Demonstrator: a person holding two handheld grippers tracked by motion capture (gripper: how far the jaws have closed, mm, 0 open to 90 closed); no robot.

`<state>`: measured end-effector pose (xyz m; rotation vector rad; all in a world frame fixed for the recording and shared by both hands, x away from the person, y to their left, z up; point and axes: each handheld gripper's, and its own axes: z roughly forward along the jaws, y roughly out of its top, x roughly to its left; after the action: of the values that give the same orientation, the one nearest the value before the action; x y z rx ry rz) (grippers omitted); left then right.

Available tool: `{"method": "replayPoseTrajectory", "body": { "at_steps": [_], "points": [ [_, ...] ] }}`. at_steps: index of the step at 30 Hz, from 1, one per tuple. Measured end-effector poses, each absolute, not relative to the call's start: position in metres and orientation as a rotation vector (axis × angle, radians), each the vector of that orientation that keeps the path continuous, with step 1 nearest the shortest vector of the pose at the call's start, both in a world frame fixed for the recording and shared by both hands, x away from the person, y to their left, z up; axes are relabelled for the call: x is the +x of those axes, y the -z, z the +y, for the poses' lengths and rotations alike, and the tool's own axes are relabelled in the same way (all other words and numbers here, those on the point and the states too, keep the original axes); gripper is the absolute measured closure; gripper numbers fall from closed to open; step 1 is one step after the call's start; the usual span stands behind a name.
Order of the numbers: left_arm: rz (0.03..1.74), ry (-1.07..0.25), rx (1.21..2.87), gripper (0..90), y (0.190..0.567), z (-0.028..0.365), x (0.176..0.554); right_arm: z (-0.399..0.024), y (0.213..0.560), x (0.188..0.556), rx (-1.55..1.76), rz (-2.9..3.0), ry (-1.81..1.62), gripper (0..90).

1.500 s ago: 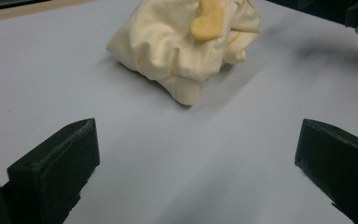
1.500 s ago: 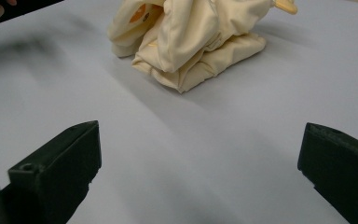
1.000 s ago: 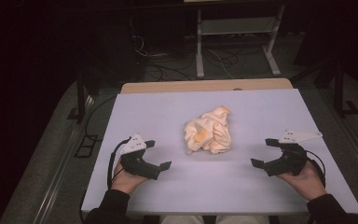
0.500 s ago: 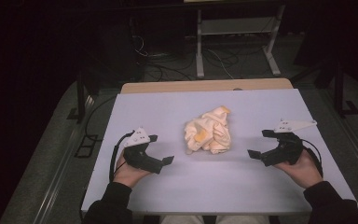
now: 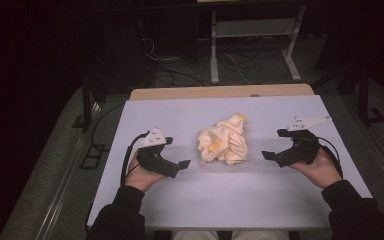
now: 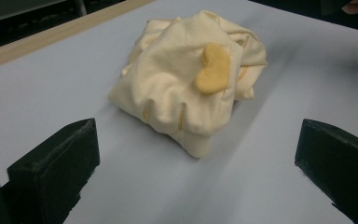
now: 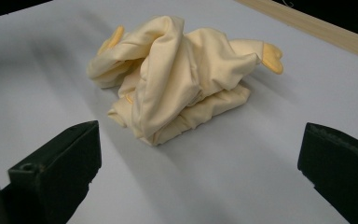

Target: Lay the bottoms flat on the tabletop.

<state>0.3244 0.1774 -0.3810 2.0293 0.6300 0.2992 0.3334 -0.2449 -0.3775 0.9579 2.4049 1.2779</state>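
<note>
At the middle of the pale table (image 5: 145,215) lies a crumpled cream cloth (image 5: 223,144) with yellow patches. The left gripper (image 5: 184,164) rests just left of the cloth, its jaws spread wide and empty, pointing at the bundle. The right gripper (image 5: 266,155) sits near the cloth's right side, its jaws likewise wide apart, touching nothing.

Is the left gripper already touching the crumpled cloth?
No: the left gripper sits apart from the cloth, with bare table between them.
</note>
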Motion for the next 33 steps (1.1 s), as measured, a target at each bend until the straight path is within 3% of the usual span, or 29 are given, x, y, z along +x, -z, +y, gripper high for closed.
{"method": "replayPoseTrajectory", "body": {
  "at_steps": [11, 33],
  "points": [
    [0.636, -0.275, 2.025, 0.0, 0.389, 0.169, 0.337, -0.237, 0.376, 0.350, 0.946, 2.412, -1.257, 0.0],
    [0.627, -0.239, 2.013, 0.0, 0.407, 0.153, 0.352, -0.236, 0.405, 0.382, 1.070, 2.416, -1.216, 0.0]
  ]
}}
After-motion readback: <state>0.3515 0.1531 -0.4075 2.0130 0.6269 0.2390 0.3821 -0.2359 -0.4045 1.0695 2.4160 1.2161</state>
